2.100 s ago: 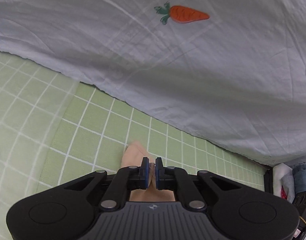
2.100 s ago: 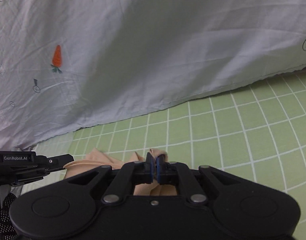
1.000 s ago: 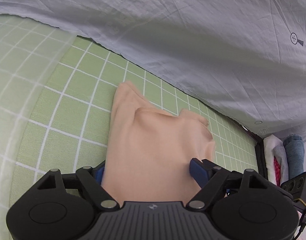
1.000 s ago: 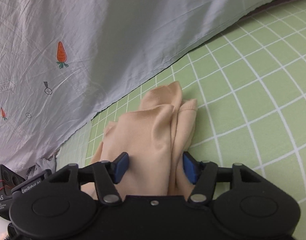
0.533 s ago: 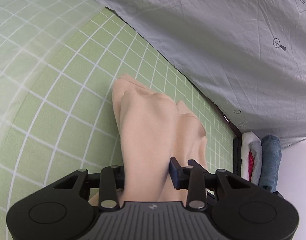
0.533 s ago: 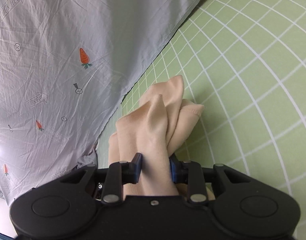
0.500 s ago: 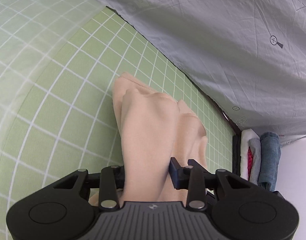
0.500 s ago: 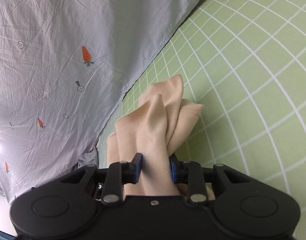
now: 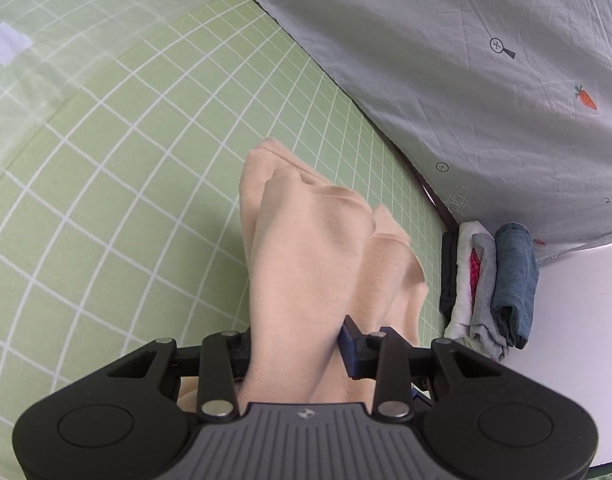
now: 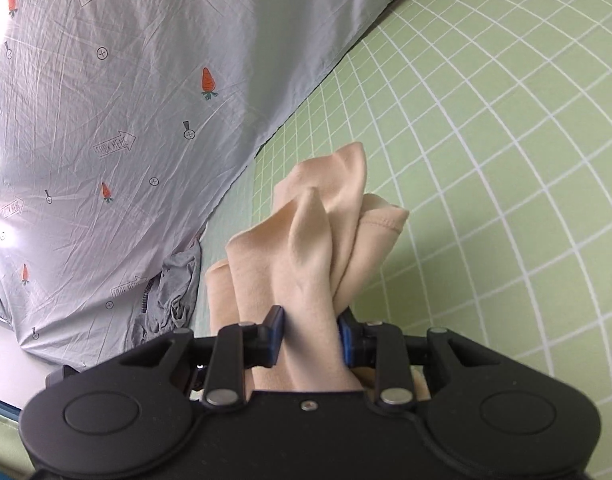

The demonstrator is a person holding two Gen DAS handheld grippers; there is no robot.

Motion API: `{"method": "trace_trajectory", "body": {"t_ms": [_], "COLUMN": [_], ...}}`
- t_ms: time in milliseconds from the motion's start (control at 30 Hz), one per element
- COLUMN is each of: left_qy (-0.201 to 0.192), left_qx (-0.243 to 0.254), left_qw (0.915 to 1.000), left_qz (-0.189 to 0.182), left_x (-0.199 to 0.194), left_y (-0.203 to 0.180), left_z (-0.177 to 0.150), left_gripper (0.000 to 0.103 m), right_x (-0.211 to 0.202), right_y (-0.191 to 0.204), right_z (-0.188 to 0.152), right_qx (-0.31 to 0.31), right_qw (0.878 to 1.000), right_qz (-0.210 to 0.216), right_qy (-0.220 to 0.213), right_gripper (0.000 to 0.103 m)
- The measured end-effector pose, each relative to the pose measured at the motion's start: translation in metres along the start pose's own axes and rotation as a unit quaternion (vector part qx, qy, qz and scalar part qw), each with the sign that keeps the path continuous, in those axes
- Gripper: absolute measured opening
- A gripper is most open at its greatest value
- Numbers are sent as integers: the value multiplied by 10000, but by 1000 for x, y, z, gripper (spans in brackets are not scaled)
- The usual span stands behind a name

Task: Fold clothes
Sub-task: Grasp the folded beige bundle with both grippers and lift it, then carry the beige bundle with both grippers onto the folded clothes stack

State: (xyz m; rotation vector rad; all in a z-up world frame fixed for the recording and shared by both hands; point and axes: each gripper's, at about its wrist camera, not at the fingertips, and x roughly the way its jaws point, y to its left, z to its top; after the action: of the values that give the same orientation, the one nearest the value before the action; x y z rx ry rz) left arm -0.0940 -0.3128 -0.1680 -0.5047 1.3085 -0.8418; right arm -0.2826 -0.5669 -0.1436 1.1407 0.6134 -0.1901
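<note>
Garment (image 9: 317, 248) bunched lengthwise, pointing away from both clamped grippers

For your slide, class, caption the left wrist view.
Left gripper clamps a bunched peach garment above the green checked sheet, folded clothes stacked beyond.

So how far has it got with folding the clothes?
Done: several folded clothes sit stacked at the edge of the green sheet. In hand: the left gripper and right gripper are each closed on the folded peach garment, lifted above the sheet, likely heading for the stack. Left: a crumpled grey garment by the carrot-print sheet.
</note>
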Motion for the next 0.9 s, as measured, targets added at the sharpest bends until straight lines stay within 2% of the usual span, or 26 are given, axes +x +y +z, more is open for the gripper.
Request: {"method": "trace_trajectory", "body": {"t_ms": [133,333,567,700,900], "left_qy": [288,557,1137,1387,1551], "left_qx": [22,202,527,731,1047], "left_qw": [9996,9981,9916,9868,9813], "left_qz": [-74,-174,-311,-397,-450], "left_x": [5,4,23,41,74], "left_y": [1,2,-14,-29,-70], "left_z": [-23,-25,-25,-25,-35], "left_gripper": [37,37,37,37,37], "right_x": [-26,-45,-74,-88,-115], "right_y": [-14,-12,-16,-27,-58], "right_z": [-21,-42,-59,-60,-42], "right_qx": [245,383,756,939,1139], "right_qw": [9995,9981,9923,9879,9823], "right_qz": [-199,-354,-755,-896,-919], "right_qy": [-52,-321,-620,-844,-1165], "right_gripper": [29,29,29,29,29]}}
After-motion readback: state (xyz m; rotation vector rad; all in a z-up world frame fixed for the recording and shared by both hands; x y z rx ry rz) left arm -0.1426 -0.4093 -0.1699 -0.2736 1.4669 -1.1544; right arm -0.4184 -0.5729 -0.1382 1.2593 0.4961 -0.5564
